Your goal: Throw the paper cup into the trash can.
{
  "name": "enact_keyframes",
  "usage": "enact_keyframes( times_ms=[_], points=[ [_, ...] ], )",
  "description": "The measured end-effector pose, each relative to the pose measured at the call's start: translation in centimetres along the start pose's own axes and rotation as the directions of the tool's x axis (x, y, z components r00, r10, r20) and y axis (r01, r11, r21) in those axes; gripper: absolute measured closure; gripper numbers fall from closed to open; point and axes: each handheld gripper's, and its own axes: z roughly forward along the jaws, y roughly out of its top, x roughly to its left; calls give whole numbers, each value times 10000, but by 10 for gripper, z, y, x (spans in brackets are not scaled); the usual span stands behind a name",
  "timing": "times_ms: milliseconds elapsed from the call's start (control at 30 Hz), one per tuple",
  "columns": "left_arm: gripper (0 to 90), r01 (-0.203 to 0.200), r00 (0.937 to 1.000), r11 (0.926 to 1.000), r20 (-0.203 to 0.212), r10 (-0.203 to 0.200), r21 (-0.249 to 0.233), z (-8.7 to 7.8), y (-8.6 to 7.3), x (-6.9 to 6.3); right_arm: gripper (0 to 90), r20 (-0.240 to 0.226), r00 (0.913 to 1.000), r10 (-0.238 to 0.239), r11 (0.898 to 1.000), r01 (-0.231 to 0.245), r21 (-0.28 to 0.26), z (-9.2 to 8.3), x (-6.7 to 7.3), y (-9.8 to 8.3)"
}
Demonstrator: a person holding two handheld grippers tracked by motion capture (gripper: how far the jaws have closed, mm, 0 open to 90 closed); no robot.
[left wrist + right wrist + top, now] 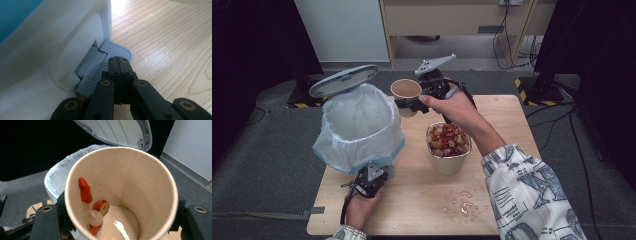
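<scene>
A brown paper cup (406, 91) hangs upright beside the rim of the pedal bin (362, 125), with my right gripper (413, 104) shut on its sides. Seen from the right gripper view, the cup (147, 177) holds a little cloudy liquid and a few red and pale food bits (85, 191); black fingers (46, 220) press on both walls. The bin's lid (343, 80) stands open over the white liner (58, 173). My left gripper (371, 180) is low at the bin's foot. Its jaws are shut, with the tips (119, 63) resting on the grey pedal (113, 48).
A container (449, 161) full of red and pale food stands mid-table, right of the bin. A small puddle of spilled liquid (462, 201) lies near the wooden table's front edge (412, 231). The person's patterned sleeve (527, 190) crosses the right front corner.
</scene>
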Motion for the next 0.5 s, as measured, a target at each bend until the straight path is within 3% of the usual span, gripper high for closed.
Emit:
enact_keyframes(
  times_ms=[500],
  points=[
    [896, -30, 10000, 10000, -41, 30, -11, 0, 0, -1, 319, -172, 9998, -55, 9999, 57, 112, 21, 13, 12]
  ],
)
